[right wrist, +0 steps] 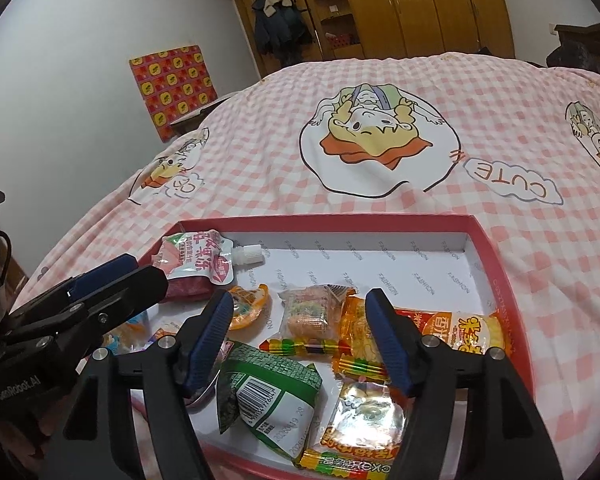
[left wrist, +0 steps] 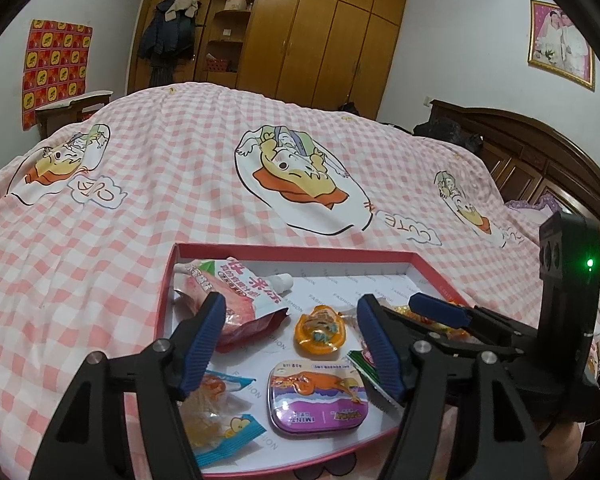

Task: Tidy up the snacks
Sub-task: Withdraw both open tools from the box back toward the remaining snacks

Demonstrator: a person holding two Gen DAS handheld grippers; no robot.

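Left wrist fisheye sits behind the left gripper (left wrist: 292,340), close above the near-left part of the red tray (left wrist: 292,249), angled down, facing across the checked bedspread (left wrist: 160,152) to the wardrobe (left wrist: 320,28). Right wrist fisheye sits likewise behind the right gripper (right wrist: 298,340), over the tray's near-right. Both share tray, bedspread, wardrobe; each catches the other gripper.

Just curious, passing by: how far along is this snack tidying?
Mostly done, it seems: the snacks, like the mint tin and green packet, lie inside the red box on the bed. Left claw and right claw are open, holding nothing. The snacks lie jumbled.
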